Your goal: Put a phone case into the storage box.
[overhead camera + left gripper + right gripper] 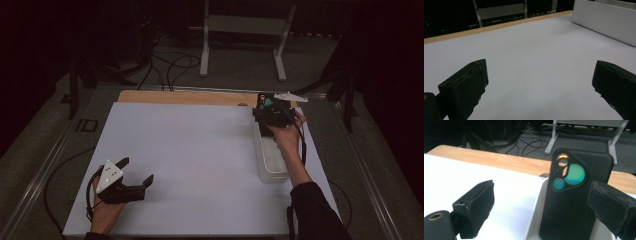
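A black phone case [571, 202] with a triangular camera cutout stands upright at the far end of a white bin [535, 217]. My right gripper [544, 210] is open around it: the right jaw is close beside the case, the left jaw well clear of it. From above, the right gripper [266, 113] hovers over the far end of the bin [272, 162], and the case [264, 102] shows a teal spot. My left gripper [136, 170] rests open near the front left of the white sheet [190, 150]; nothing lies between the left gripper's [539, 85] jaws.
The bin's long wall [606, 22] crosses the top right of the left gripper view. A strip of wooden table edge [185, 96] runs along the back. Beyond it on the floor are a white stand [242, 30] and loose cables [170, 65].
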Demonstrator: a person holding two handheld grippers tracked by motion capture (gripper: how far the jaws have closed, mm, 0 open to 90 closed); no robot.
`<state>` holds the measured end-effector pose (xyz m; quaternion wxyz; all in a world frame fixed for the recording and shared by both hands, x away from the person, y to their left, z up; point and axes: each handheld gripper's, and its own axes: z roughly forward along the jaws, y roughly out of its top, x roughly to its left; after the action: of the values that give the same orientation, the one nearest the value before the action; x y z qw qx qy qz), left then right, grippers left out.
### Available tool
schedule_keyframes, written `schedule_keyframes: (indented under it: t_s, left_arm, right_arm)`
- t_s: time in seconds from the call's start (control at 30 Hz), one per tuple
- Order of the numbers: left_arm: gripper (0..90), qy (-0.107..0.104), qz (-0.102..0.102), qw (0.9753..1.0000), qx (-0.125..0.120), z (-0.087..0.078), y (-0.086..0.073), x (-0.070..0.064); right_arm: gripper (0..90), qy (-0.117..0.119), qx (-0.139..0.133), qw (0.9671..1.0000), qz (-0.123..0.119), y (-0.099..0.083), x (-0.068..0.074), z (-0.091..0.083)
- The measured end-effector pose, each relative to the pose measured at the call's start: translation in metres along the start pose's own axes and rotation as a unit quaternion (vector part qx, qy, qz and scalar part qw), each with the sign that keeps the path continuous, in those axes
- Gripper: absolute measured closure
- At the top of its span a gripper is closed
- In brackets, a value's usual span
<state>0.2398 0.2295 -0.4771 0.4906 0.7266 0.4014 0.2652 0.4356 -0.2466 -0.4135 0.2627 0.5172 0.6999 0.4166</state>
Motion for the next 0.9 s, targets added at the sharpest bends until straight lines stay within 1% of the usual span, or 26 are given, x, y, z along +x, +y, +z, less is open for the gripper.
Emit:
schedule_keyframes:
  t_s: [0.07, 0.3, 0.4, 0.5, 0.57, 0.63, 0.67, 0.7, 0.8, 0.9]
  left_arm:
    - [0.9, 0.001, -0.002, 1.0000, -0.001, -0.001, 0.001, 0.001]
    - [0.9, 0.006, -0.008, 0.9999, 0.002, -0.002, 0.002, 0.004]
    - [0.9, 0.006, -0.009, 0.9999, 0.002, -0.003, 0.003, 0.005]
    - [0.9, 0.007, -0.012, 0.9999, 0.003, -0.003, 0.004, 0.006]
    - [0.9, 0.005, -0.015, 0.9999, 0.003, -0.003, 0.005, 0.006]
    - [0.9, 0.004, -0.014, 0.9999, 0.004, -0.003, 0.006, 0.007]
    - [0.9, 0.004, -0.015, 0.9999, 0.004, -0.004, 0.006, 0.007]
    - [0.9, 0.004, -0.015, 0.9999, 0.004, -0.004, 0.007, 0.007]
    - [0.9, 0.005, -0.016, 0.9999, 0.004, -0.005, 0.007, 0.007]
    - [0.9, 0.006, -0.016, 0.9999, 0.001, -0.008, 0.009, 0.009]
  right_arm:
    - [7.4, 0.008, -0.003, 0.9999, -0.005, -0.004, 0.003, -0.006]
    - [8.0, 0.038, -0.017, 0.9991, -0.007, -0.024, 0.013, -0.033]
    - [8.0, 0.052, -0.027, 0.9983, -0.004, -0.035, 0.016, -0.045]
    - [8.0, 0.056, -0.036, 0.9977, -0.007, -0.043, 0.019, -0.057]
    - [8.4, 0.066, -0.047, 0.9967, -0.001, -0.050, 0.021, -0.067]
    - [8.5, 0.069, -0.053, 0.9962, -0.003, -0.056, 0.023, -0.076]
    - [8.4, 0.076, -0.056, 0.9955, -0.004, -0.059, 0.024, -0.080]
    - [8.4, 0.080, -0.059, 0.9950, -0.007, -0.063, 0.026, -0.083]
    - [8.5, 0.087, -0.056, 0.9945, -0.017, -0.075, 0.030, -0.090]
    - [8.5, 0.091, -0.060, 0.9937, -0.028, -0.085, 0.032, -0.096]
